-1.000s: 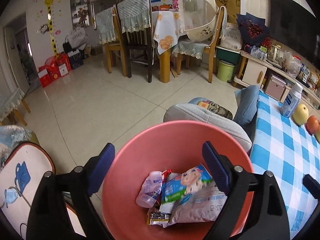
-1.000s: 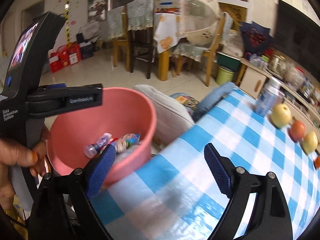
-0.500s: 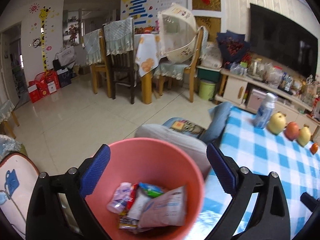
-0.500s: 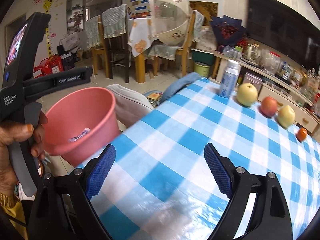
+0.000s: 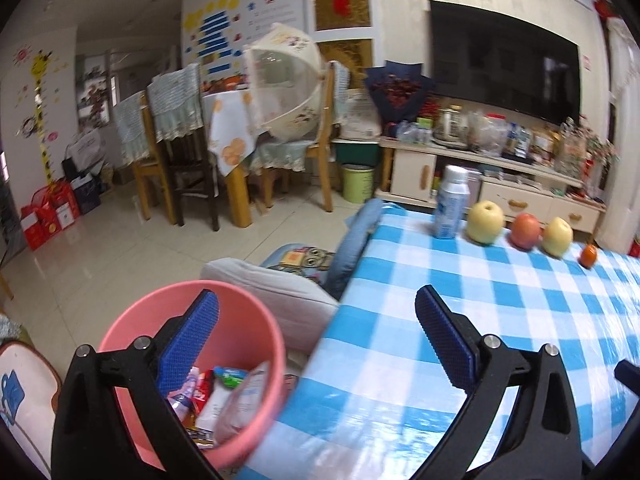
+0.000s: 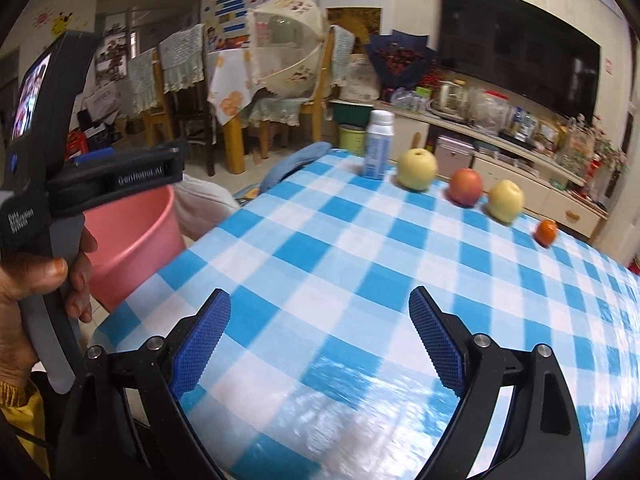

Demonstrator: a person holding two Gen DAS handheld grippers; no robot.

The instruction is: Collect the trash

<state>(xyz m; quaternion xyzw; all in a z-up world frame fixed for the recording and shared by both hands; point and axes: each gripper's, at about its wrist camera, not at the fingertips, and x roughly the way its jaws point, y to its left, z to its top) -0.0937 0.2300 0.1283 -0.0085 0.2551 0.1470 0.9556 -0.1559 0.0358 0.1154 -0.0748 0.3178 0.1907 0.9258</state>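
Up at twelve o'clock from both sets of jaws, at the far edge of the bench [image 6: 320, 248], stands the one thing that looks like trash not yet collected: a white and blue bottle [image 6: 378, 146], upright, so its long axis runs vertical. Beside it toward two o'clock sits a row of fruit: a yellow apple [image 6: 417, 169], a red apple [image 6: 465, 186], another yellow apple [image 6: 506, 201] and a small orange fruit [image 6: 546, 232]. The first apple is just beside the bottle, so a sideways close around the bottle's body has little room on that side.

The right gripper [image 6: 320, 340] has its jaws spread wide with nothing between them, only checked cloth below. The left gripper [image 5: 316, 340] also shows its jaws spread and empty; its left pad overlaps the pink bin [image 5: 240, 336] in view but is not gripping it. The bin lies at eight o'clock from the left jaws, off the bench edge, and already holds wrappers and a small bottle [image 5: 224, 392].

In the right wrist view the bottle sits close to the centre line, and I judge the right hand the nearer and better lined up; both are well apart from it.

Hard to tell: whether the bottle is empty, what its label reads, and what supports the bin, whose base is cut off. The near cloth is blurred.
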